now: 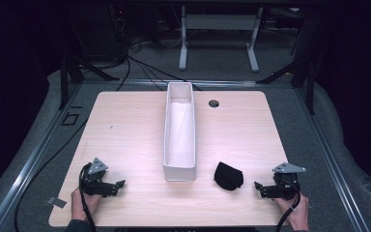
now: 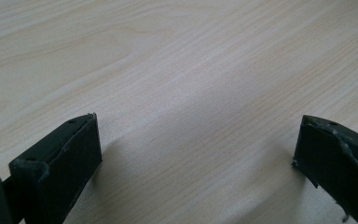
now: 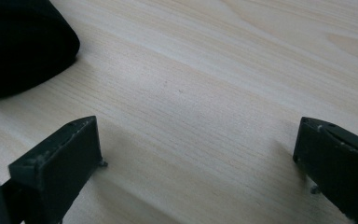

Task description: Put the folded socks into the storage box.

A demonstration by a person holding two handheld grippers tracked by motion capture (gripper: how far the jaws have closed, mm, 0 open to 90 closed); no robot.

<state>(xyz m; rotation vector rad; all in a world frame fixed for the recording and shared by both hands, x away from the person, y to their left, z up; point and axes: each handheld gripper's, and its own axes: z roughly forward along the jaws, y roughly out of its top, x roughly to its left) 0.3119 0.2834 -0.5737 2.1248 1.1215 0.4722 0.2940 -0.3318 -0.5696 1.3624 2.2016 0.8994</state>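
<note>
— Both hand-held grippers, left (image 1: 121, 184) and right (image 1: 257, 185), rest wide and empty at the worktop's (image 1: 125, 130) near edge.
— Black cloth (image 1: 228, 175) lies just beside the right one, near the bin (image 1: 179, 170). I'd pinch its middle, low.

Light wooden table (image 1: 125, 125) with rounded corners, grain running across. In the tabletop near the table's far edge, right of its middle: 1 small round hole (image 1: 214, 103). Under and around the table: grey carpet (image 1: 38, 121). Beyond the table's far edge: a white metal frame (image 1: 217, 21) on 2 legs, with black cables (image 1: 140, 67) trailing from there toward the table's far left corner. Along the table's left side: 1 slanting metal rail (image 1: 34, 154). Just off the table's far left corner: a square outline (image 1: 70, 119) on the carpet. Beside the table's near left corner: 1 small grey strip (image 1: 55, 201), lying flat.
</note>
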